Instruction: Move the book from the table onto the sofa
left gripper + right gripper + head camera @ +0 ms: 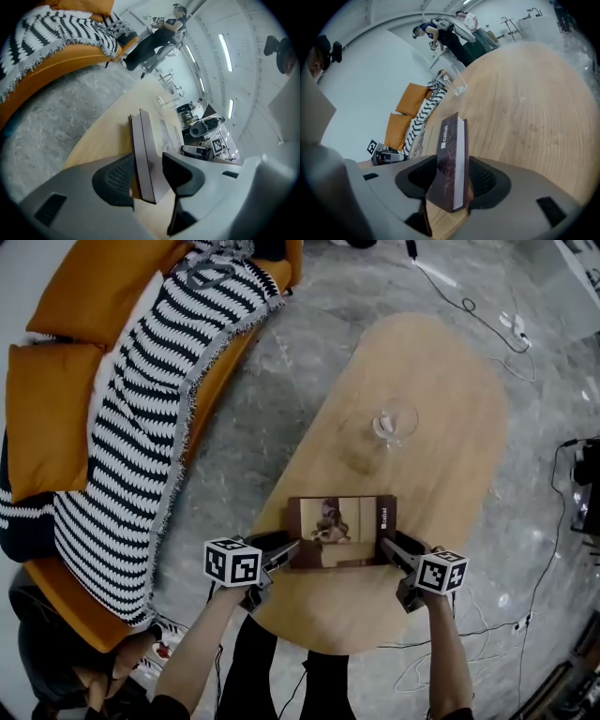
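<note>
The book (342, 531) lies flat on the wooden table (441, 399), cover up, directly between your 2 grippers. Its long axis runs straight from one tool to the other, so each short end points into a set of jaws. The end with the pale printed strip faces your right gripper.

Your left gripper (284, 551) sits at the book's left end. Its jaws stand wide apart with the end of the book between them, 1 jaw on each side of its thickness. The jaw on the underside is close against the book or touching it, and a clear gap shows at the other jaw. It straddles the book but does not clamp it.

Your right gripper (394, 549) mirrors this at the opposite end. Its jaws are spread just as wide around a corner of the book. The dark cover faces 1 pad and the white page block sits toward the other, with no firm press visible on either side.

Both tools point down and inward toward each other. A clear glass (395, 423) stands on the table ahead of the jaws, beyond the book and well apart from it. The orange sofa (52, 381) with its striped throw (141, 427) lies out past your left gripper, across a strip of grey floor.
</note>
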Demonstrator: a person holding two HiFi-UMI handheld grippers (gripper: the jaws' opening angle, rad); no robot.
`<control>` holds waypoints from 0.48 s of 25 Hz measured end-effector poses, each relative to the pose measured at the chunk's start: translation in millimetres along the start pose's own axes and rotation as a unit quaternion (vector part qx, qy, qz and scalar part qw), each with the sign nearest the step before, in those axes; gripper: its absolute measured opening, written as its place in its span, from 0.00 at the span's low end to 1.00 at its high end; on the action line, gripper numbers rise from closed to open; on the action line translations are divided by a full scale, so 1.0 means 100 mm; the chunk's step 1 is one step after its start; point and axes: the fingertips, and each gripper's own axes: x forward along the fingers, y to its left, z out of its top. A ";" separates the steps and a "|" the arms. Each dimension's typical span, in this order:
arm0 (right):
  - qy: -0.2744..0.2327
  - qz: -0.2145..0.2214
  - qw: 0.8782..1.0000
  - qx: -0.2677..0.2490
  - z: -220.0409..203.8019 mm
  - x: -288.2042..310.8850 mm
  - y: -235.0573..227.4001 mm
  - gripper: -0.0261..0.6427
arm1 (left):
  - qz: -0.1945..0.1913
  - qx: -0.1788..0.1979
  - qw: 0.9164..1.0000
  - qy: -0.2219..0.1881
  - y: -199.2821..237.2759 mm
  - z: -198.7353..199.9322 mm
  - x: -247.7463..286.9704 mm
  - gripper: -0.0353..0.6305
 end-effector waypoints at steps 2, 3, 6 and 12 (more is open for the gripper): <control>0.001 0.003 1.000 0.000 0.01 0.01 0.00 0.36 | 0.000 0.000 1.000 0.006 0.02 -0.02 0.05 0.32; 0.002 0.005 1.000 0.000 0.00 0.02 -0.01 0.36 | 0.000 -0.001 1.000 0.007 0.02 -0.03 0.07 0.32; 0.001 0.009 1.000 0.000 0.00 0.02 -0.03 0.35 | 0.001 -0.003 1.000 0.002 0.04 -0.01 0.10 0.32; -0.003 0.021 1.000 0.004 0.01 0.03 -0.02 0.31 | 0.000 -0.004 1.000 0.005 0.07 0.01 0.12 0.31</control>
